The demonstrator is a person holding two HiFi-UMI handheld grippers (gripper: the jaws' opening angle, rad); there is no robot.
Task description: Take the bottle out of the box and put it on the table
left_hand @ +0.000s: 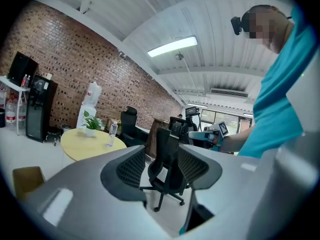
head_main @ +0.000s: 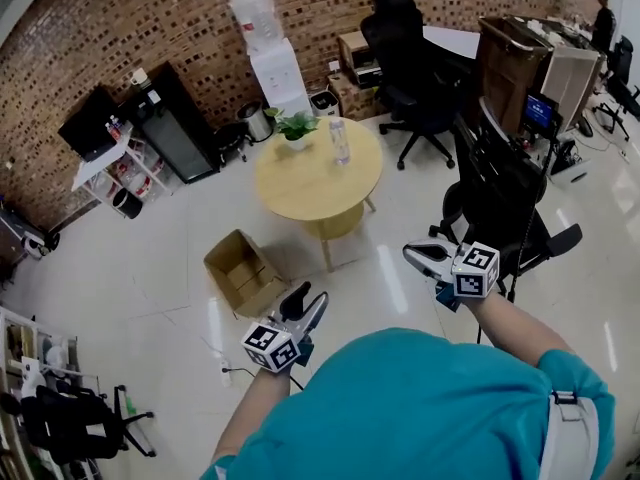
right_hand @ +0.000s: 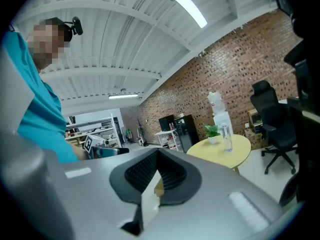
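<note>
Open brown cardboard box (head_main: 243, 271) sits on the floor, just left of and slightly ahead of the left gripper (head_main: 308, 298). That gripper's jaws stand spread, with nothing between them. Clear plastic bottle (head_main: 340, 140) stands upright on the round pale wooden table (head_main: 300, 183), long axis vertical, cap uppermost, well ahead of both grippers. Right gripper (head_main: 412, 255) has its jaws pressed together, holding nothing.

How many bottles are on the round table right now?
1. The bottle stands upright on the round table, right of the potted plant. None shows in the cardboard box, though its inside is partly hidden.
</note>
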